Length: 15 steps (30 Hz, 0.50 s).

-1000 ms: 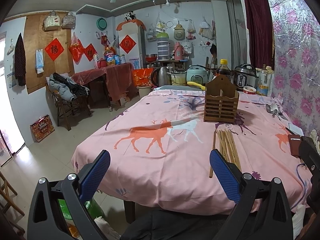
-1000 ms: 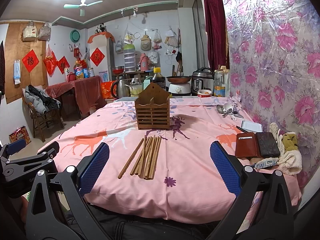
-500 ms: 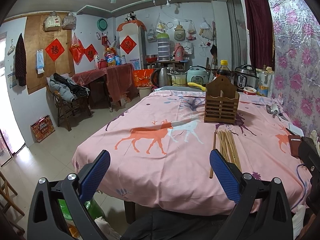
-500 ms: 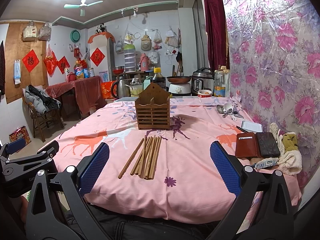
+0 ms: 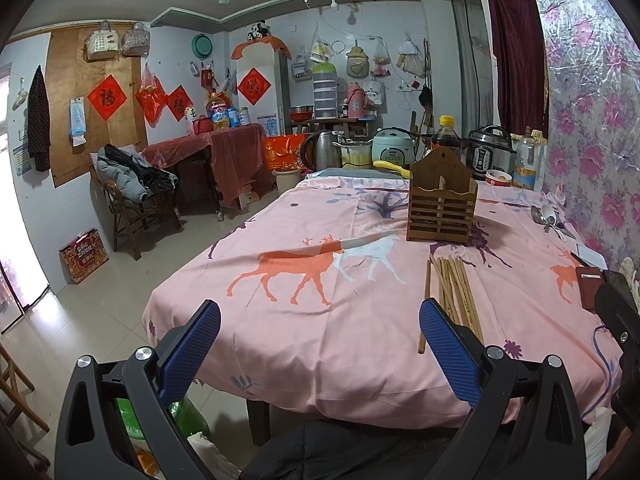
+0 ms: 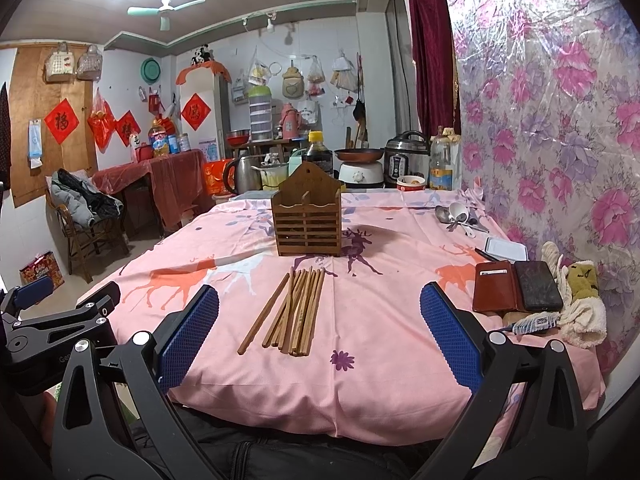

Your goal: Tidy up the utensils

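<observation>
Where the left wrist view looks across the pink-clothed worktop [image 5: 320,340], chopsticks [image 5: 456,292] lie right of centre below the wooden holder [image 5: 440,208]; the left hand-held gripper [image 5: 320,344] is spread, empty. In the right view, chopsticks [image 6: 296,312] lie centre, spoons [image 6: 454,214] upper right; the right hand-held gripper [image 6: 320,340] gapes, empty. Nothing has moved since earlier.
</observation>
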Tool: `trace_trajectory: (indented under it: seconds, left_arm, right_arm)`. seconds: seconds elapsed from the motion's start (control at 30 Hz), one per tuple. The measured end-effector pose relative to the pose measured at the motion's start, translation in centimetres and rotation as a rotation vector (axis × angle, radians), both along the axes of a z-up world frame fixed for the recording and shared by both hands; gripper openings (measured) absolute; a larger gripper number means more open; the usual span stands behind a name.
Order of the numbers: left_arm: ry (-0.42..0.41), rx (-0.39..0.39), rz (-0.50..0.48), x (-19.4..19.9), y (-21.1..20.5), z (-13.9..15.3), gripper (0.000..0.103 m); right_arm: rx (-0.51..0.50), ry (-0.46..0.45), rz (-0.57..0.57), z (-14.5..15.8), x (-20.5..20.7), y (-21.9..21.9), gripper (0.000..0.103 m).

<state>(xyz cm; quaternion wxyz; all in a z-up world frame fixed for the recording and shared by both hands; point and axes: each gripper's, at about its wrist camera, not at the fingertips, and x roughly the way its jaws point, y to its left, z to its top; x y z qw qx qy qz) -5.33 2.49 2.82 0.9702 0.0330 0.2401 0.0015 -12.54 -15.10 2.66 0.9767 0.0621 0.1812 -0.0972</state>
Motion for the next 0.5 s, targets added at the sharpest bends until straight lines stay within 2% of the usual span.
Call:
trace_trajectory:
  seconds: [0.23,0.33,0.4,0.5]
  left_arm:
    - [0.091,-0.017,0.016,2.9,1.1,-2.0,0.097]
    - [0.157,-0.020,0.011,5.0,1.3,-3.9,0.097]
    - [0.234,-0.025,-0.026,6.9,0.8,-5.8,0.097]
    - [0.318,-0.006,-0.089,9.0,-0.4,-8.7,0.097]
  right_arm:
    - [0.036,0.032,-0.002,-0.2,0.9,-1.2,0.096]
    - [-0.001,0.018,-0.052,-0.8,1.9,-2.9,0.096]
    - [-0.011,0.068,-0.063,-2.0,3.6,-4.2,0.096]
    - [0.053,0.164,-0.037,-4.4,6.2,-6.1,0.096]
